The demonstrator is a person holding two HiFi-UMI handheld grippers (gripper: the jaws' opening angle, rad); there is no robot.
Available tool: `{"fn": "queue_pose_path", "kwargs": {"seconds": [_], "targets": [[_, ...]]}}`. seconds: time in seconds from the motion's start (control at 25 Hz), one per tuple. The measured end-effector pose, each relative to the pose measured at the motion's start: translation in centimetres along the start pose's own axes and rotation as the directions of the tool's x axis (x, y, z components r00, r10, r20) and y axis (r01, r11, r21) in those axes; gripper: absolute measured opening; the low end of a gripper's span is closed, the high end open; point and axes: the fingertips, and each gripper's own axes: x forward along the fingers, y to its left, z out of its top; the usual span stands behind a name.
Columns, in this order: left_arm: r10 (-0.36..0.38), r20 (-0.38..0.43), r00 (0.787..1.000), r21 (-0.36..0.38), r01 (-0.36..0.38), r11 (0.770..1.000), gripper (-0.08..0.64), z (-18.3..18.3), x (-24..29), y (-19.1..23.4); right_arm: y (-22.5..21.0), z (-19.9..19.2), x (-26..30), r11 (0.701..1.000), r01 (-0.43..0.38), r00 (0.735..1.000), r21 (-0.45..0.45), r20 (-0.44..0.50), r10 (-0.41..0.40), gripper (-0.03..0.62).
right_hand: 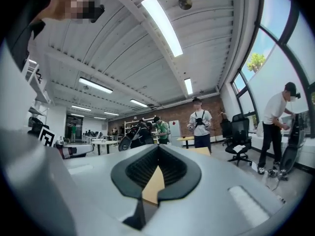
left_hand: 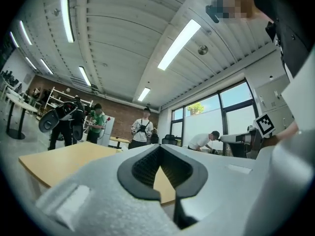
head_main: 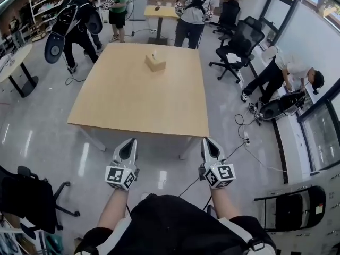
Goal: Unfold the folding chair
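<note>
A folded black chair with a pale frame rests on its side against the wall at the lower right of the head view, well apart from both grippers. My left gripper and right gripper are held side by side, pointing level at the near edge of a wooden table. Both are shut with nothing between the jaws. In the left gripper view the left gripper has closed pads, with the tabletop beyond. The right gripper looks the same in the right gripper view.
A tissue box stands on the table. Several people stand beyond it; one at the far left carries a black folded chair. A person bends over another chair at the right. Office chairs stand at the back right, a black chair near left, cables on the floor.
</note>
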Motion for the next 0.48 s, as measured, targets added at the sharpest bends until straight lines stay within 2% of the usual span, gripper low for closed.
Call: {"fn": "queue_pose_path", "kwargs": {"seconds": [0.24,0.48], "targets": [[-0.165,-0.023,0.986,-0.026,0.164,0.986,-0.003,-1.1,4.5,-5.9,-5.2,1.2,-5.7,0.987,0.158,0.986,0.003,0.048,-0.158,0.003],[-0.304,-0.052,0.951,-0.045,0.302,0.952,-0.003,-2.8,8.2,-13.0,-11.1,2.2,-13.0,0.944,0.331,0.939,0.016,0.091,-0.331,0.003]]}}
